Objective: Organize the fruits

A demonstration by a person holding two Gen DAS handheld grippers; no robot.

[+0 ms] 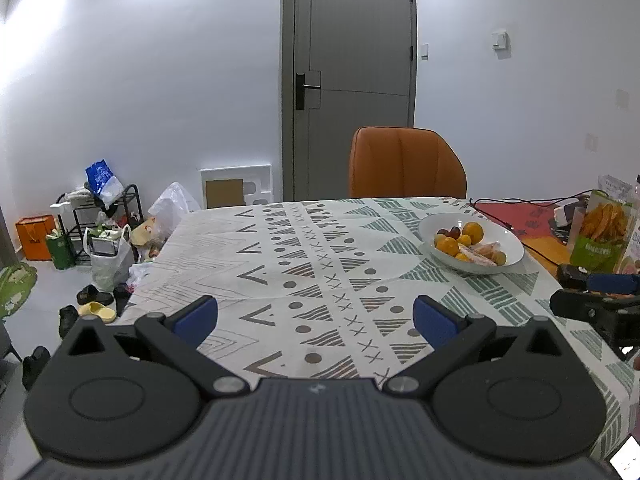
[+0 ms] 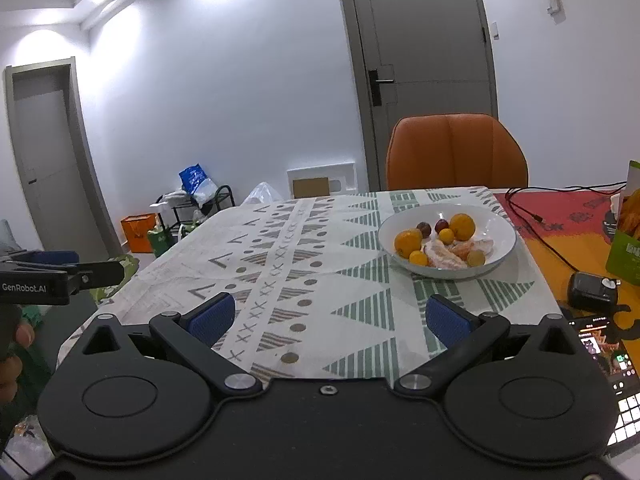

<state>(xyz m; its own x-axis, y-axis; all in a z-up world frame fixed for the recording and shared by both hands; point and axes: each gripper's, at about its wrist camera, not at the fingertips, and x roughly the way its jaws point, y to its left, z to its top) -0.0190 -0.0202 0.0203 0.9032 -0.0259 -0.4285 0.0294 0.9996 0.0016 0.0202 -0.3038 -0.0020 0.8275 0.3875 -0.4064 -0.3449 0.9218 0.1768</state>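
Patterned tablecloth point(image 1: 304, 248) below; left tongs point(image 1: 316, 322), right tongs point(image 2: 330, 320) wide open, empty.

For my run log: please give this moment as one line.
left gripper: open, empty | right gripper: open, empty | fruits: in white bowl

A shallow white bowl point(image 2: 505, 242) is set on the patterned tablecloth point(image 2: 320, 280), toward the far right part of the table, in front of the orange chair. Fruit is heaped inside it. Two larger oranges point(image 2: 463, 227) are seen, one at the back and one point(image 2: 407, 241) at the left. Smaller yellow-orange fruits point(image 2: 446, 235) are placed between and in front of them, one point(image 2: 418, 258) near the front rim. Two dark red round fruits point(image 2: 423, 229) are lodged at the back, just beside each other. Peeled pale orange segments point(image 2: 444, 256) are laid across the front, touching a small yellowish-green fruit point(image 2: 476, 257) at the right. In the left wrist view the same bowl point(image 1: 514, 246) is shown at the right.
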